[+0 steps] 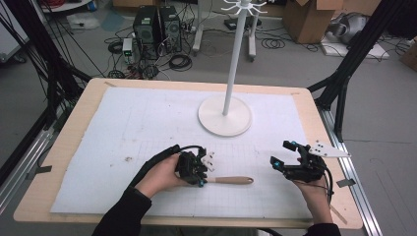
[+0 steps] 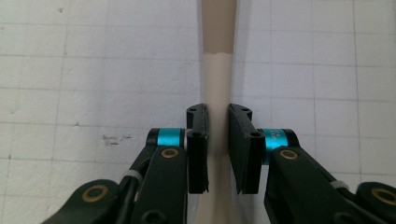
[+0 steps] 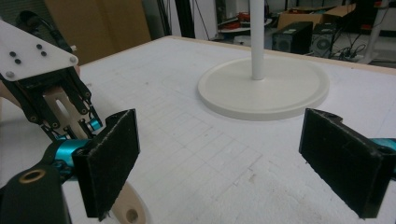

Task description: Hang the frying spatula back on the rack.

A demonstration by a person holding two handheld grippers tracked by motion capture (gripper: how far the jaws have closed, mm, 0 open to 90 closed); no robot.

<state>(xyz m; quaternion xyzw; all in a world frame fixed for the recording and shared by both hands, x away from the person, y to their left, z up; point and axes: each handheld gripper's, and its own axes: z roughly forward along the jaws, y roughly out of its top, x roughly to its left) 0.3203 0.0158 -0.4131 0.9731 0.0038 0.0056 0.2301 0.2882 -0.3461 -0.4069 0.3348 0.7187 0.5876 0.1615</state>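
Note:
A utensil with a tan wooden handle [image 1: 233, 180] lies flat on the white gridded mat, its handle pointing right. My left gripper [image 1: 200, 182] is shut on its cream-coloured neck [image 2: 217, 88], one jaw on each side. In the right gripper view the handle's end, with a small hole [image 3: 127, 213], lies just past my own left jaw. My right gripper [image 1: 281, 154] stands open to the right of the handle's tip, and nothing sits between its wide-apart jaws [image 3: 222, 126]. The left gripper [image 3: 81, 130] is at that view's left edge.
A white stand with a round base [image 1: 224, 116] and a tall pole [image 1: 235, 49] rises at the back centre of the mat [image 1: 147, 123]. The wooden table edge [image 1: 319, 147] runs close to my right gripper. Computers, cables and boxes sit on the floor beyond.

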